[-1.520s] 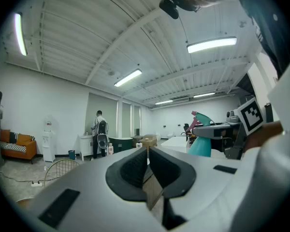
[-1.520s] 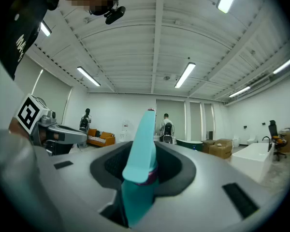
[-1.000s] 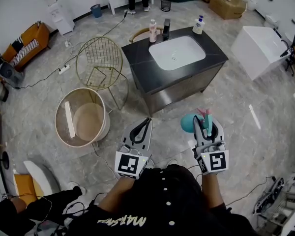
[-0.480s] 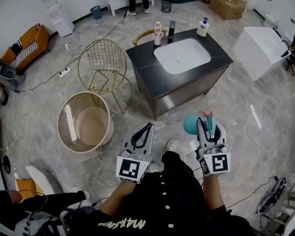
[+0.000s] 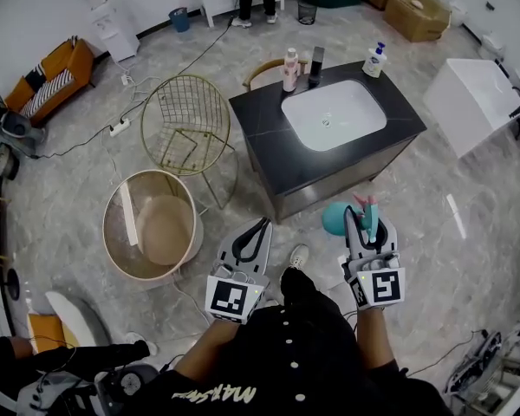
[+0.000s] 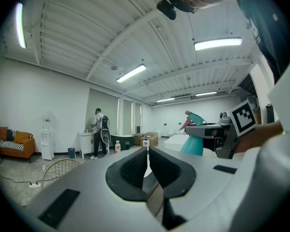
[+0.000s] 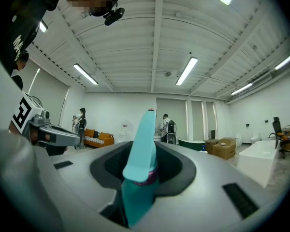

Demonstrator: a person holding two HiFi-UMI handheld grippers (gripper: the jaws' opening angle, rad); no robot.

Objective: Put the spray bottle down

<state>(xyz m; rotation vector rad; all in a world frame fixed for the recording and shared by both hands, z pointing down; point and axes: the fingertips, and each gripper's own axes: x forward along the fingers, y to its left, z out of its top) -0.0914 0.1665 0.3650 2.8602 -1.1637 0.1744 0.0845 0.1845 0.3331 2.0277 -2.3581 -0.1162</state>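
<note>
A teal spray bottle (image 5: 334,217) with a pink trigger is held level above the floor, my right gripper (image 5: 365,218) shut on its neck. In the right gripper view the bottle's teal head (image 7: 140,153) stands up between the dark pads. My left gripper (image 5: 256,230) hangs beside it on the left, shut with nothing in it; its pads (image 6: 135,166) meet with only a thin slit. From the left gripper view the spray bottle (image 6: 193,143) shows at the right. Ahead stands a black-topped cabinet (image 5: 269,115) with a white basin (image 5: 334,115).
On the cabinet's far edge stand a pink bottle (image 5: 289,69), a dark bottle (image 5: 316,65) and a white pump bottle (image 5: 375,59). A gold wire chair (image 5: 188,120) and a round tub (image 5: 152,224) are to the left, a white block (image 5: 477,94) to the right. Cables cross the floor.
The cabinet has drawn nearer and shifted right in the head view as the person stepped forward. Both grippers travelled along in the same pose, the bottle still held.
</note>
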